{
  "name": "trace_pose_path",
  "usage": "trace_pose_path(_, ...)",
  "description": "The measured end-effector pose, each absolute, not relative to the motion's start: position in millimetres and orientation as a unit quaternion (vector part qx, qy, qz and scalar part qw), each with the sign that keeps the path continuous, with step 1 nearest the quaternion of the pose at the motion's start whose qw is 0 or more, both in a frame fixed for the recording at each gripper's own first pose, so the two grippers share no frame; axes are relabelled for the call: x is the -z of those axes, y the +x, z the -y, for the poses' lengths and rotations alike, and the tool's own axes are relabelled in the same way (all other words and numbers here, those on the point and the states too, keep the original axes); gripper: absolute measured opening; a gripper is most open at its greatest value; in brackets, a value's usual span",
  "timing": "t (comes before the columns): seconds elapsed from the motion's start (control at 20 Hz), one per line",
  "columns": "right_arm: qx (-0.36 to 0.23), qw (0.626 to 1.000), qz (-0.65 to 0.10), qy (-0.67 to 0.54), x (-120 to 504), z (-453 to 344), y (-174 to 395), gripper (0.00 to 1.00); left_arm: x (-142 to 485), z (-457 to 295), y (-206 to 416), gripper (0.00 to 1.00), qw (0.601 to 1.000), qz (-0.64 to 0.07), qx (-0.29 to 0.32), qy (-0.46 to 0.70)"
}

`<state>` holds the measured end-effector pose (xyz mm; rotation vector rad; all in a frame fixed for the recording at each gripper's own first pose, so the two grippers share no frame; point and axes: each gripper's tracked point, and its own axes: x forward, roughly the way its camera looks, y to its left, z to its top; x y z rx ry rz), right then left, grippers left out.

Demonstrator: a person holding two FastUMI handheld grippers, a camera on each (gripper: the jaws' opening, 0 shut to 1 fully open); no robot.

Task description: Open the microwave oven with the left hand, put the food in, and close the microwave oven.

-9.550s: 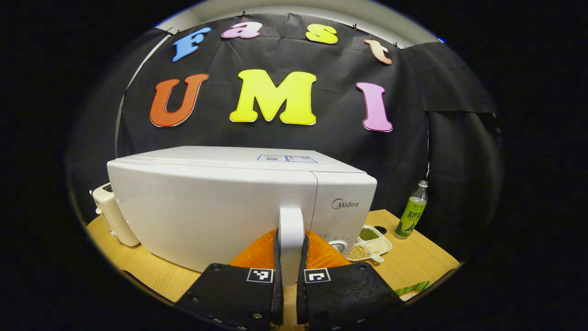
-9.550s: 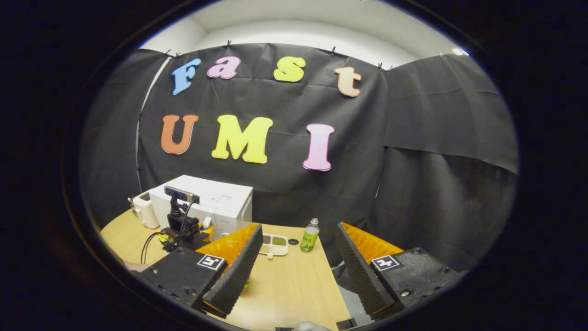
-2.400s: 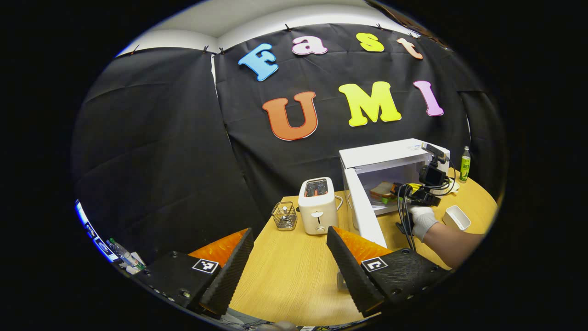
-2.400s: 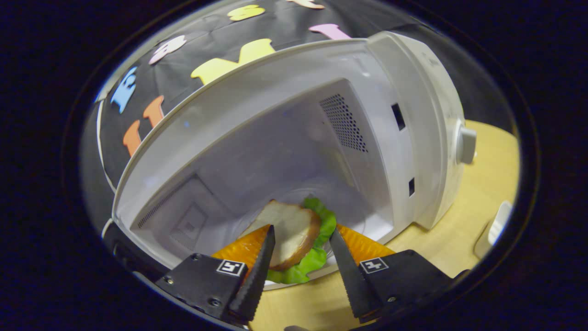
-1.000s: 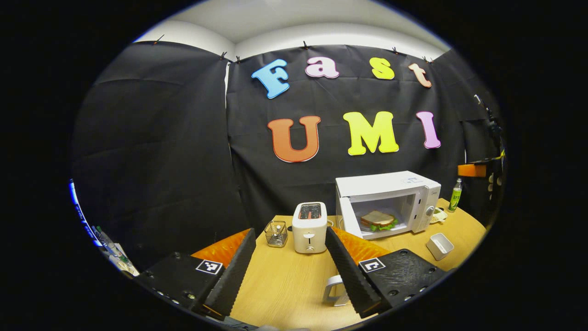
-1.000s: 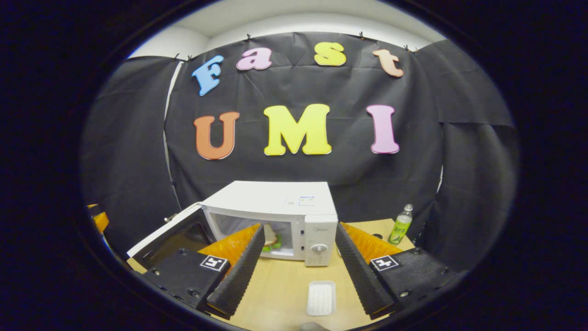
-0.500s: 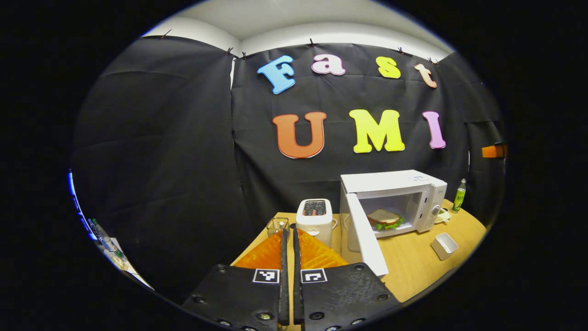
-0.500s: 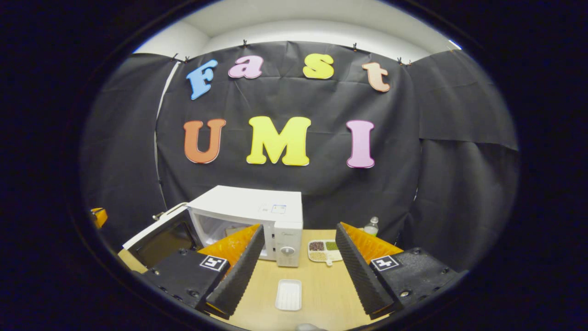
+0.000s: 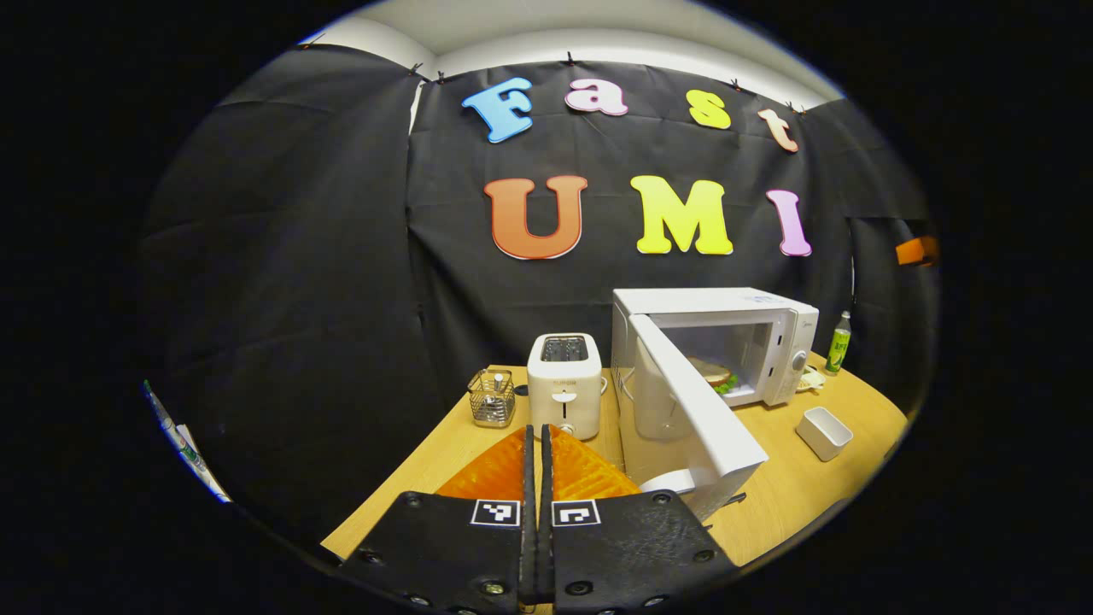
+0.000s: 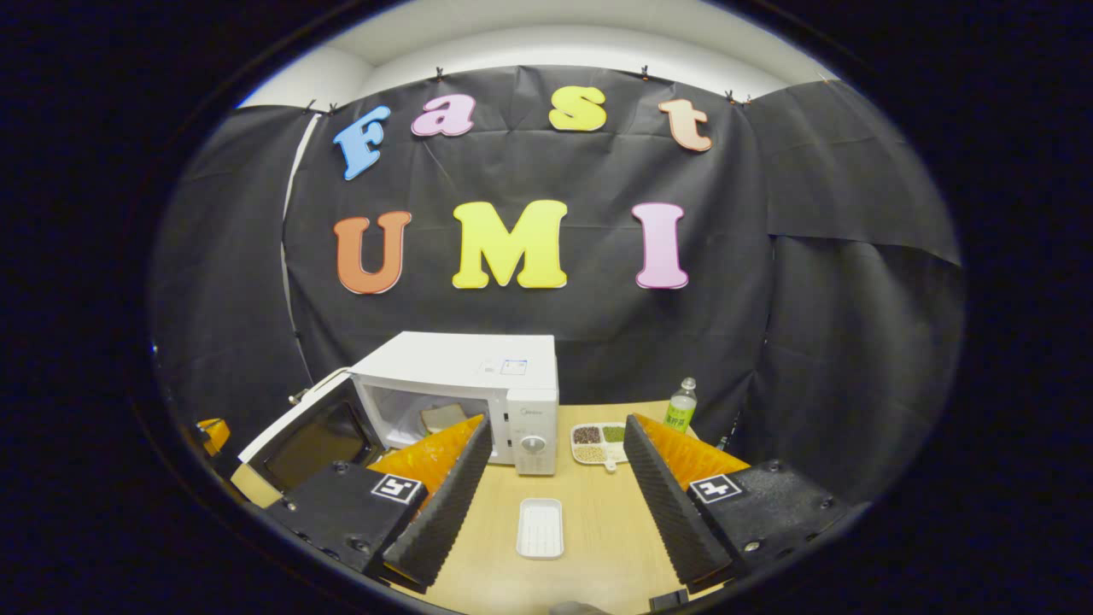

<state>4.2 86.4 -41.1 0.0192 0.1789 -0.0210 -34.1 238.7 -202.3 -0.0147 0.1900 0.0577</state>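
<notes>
The white microwave [image 9: 713, 312] stands on the table with its door [image 9: 696, 414] swung open toward me. A sandwich [image 9: 716, 374] with lettuce lies inside the cavity. My left gripper [image 9: 537, 431] is shut with nothing between its fingers, low and just left of the door's free edge. In the right gripper view the microwave [image 10: 478, 367] sits ahead on the left, its door [image 10: 312, 436] hanging open to the left, with the sandwich [image 10: 440, 417] inside. My right gripper [image 10: 557, 423] is open and empty, held back over the table.
A white toaster [image 9: 564, 384] and a small wire basket [image 9: 491, 397] stand left of the microwave. An empty white tray [image 10: 540, 527] lies on the wooden table [image 10: 598, 530] before the microwave. A divided dish of beans [image 10: 598, 455] and a green bottle [image 10: 680, 406] are to its right.
My left gripper went from open to shut over the last second and came in close beside the open door. The right gripper stayed open and drew back a little.
</notes>
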Motion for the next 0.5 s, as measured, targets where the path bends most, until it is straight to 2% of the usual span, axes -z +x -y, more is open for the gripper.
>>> trace_pose_path(0.25,0.020,0.994,-0.104,0.000,47.6,-73.1,-0.1,0.92,237.0,-221.9,-27.8,0.00,0.992,-0.127,-0.010,0.023)
trace_pose_path(0.5,0.022,0.994,-0.110,0.005,46.4,-65.3,1.3,0.92,240.6,-197.2,-25.3,0.00,0.991,-0.128,0.009,0.043)
